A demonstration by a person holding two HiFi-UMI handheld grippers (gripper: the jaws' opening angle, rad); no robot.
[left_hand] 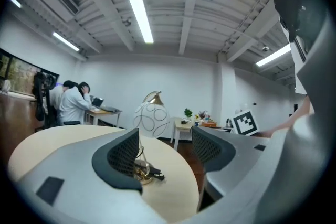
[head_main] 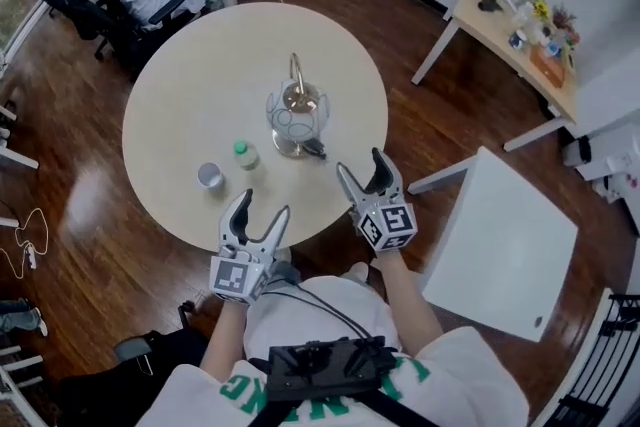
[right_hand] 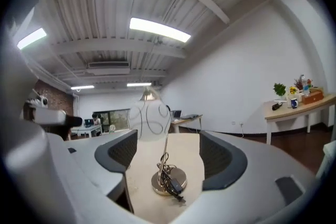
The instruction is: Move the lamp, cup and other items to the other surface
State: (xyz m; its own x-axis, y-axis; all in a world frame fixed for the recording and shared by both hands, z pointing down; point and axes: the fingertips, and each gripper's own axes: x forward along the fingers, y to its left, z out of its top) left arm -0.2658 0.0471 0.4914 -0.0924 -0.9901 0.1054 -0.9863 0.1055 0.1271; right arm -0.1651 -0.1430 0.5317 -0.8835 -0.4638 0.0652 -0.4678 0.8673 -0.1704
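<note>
round beige table right in front, both hands at its near edge. left gripper is spread open with nothing in it, right gripper same, both aimed at the glass-globe lamp with the brass base mid-table. small pale cup and what looks like a green-capped bottle sit left of the lamp. white square table off right holds none of them. so either it's all left to carry over, or this table was the destination.
</note>
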